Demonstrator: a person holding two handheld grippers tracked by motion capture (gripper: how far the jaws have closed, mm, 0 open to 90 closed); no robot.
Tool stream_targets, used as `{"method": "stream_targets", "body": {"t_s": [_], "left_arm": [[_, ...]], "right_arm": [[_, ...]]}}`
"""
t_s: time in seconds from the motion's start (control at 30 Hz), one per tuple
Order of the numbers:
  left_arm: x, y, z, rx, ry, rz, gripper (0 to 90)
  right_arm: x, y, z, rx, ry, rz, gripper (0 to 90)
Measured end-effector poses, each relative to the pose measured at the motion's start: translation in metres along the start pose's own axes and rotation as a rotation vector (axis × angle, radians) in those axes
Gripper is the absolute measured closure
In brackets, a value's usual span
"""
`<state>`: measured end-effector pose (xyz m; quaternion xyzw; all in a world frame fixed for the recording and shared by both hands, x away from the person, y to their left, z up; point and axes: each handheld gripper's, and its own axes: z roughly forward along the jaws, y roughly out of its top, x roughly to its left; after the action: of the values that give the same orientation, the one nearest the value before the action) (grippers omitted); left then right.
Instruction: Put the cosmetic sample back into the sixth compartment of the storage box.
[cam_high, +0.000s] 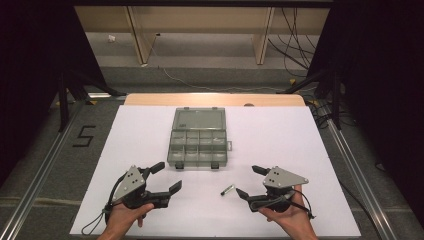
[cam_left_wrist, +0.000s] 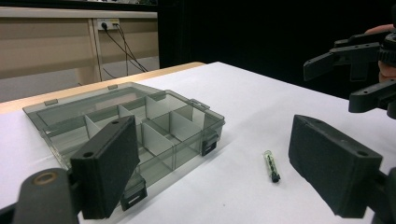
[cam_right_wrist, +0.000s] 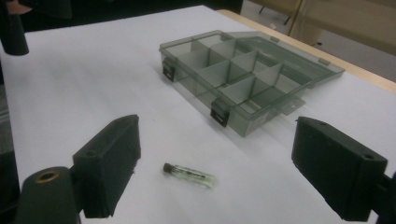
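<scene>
On the white table (cam_high: 280, 135), a small clear glass vial (cam_high: 227, 190) lies between the wide-open, empty left hand-held gripper (cam_high: 169, 176) and right hand-held gripper (cam_high: 250, 181), near an open grey compartment box (cam_high: 197, 145).

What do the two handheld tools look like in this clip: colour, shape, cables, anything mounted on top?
The left tool and right tool are both black, each with two blocky, flat-faced jaws. Each carries a grey three-cornered plate with small dark holes on top. A thin black cable loops from each. The hands are bare; no sleeves in view.
</scene>
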<state>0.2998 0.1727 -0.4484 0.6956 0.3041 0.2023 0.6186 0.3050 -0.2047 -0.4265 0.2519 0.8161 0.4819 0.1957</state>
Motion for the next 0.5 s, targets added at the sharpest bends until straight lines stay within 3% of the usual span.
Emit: {"method": "stream_targets", "body": {"t_s": [0.07,0.37,0.5], "left_arm": [[0.000,0.000,0.000,0.002,0.002,0.001,15.9],[0.000,0.000,0.000,0.009,0.010,-0.004,15.9],[0.000,0.000,0.001,0.013,0.009,-0.002,15.9]], "right_arm": [[-0.001,0.004,0.003,0.022,0.022,-0.031,17.7],[-0.003,0.014,0.018,0.223,0.166,-0.156,17.0],[-0.006,0.023,0.027,0.285,0.203,-0.210,18.8]]}}
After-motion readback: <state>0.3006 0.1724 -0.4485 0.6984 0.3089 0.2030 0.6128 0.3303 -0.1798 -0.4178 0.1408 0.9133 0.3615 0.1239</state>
